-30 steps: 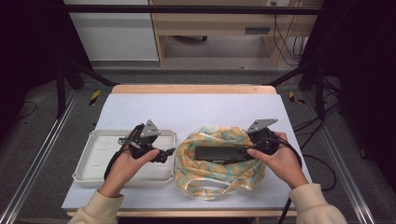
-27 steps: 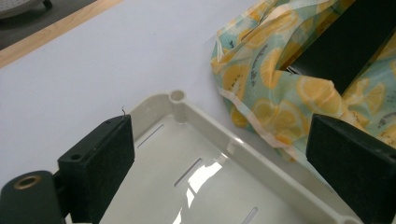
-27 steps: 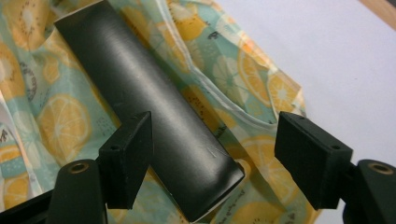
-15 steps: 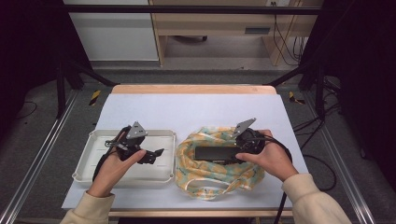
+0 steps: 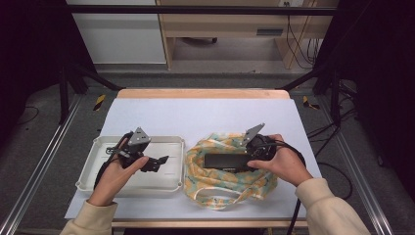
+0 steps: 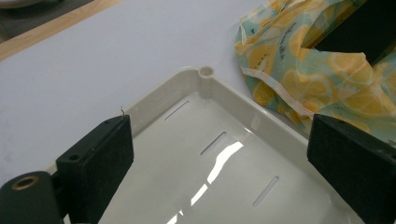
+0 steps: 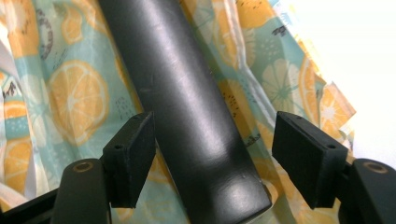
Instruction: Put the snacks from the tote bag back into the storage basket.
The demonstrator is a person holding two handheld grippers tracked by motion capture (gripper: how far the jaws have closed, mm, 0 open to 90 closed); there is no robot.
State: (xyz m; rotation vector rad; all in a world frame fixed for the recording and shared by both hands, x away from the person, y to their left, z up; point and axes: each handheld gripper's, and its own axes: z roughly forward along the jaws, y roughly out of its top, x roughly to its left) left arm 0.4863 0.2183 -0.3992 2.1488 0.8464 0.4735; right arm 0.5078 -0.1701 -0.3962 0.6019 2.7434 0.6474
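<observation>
A long black case (image 5: 224, 160) lies on a crumpled lemon-print cloth (image 5: 215, 185) at the table's middle right. My right gripper (image 5: 247, 157) reaches over the case's right end. In the right gripper view the case (image 7: 187, 107) runs between the pads; the left pad (image 7: 130, 154) sits close beside it and the right pad stands off with a gap, so the right gripper (image 7: 215, 156) is open. My left gripper (image 5: 159, 161) hovers open over a white tray (image 5: 98, 143). In the left gripper view, my left gripper (image 6: 219, 158) has nothing between its pads, above the tray corner (image 6: 205, 72), with the cloth (image 6: 289, 51) beyond it.
A white sheet (image 5: 205, 115) covers the table, with a wooden edge (image 5: 200, 93) at the far side. Metal rails run along both sides of the table. Cables trail on the floor at the right.
Both hands have shifted left. The left gripper moved further over the tray, and the right gripper slid left along the black case.
</observation>
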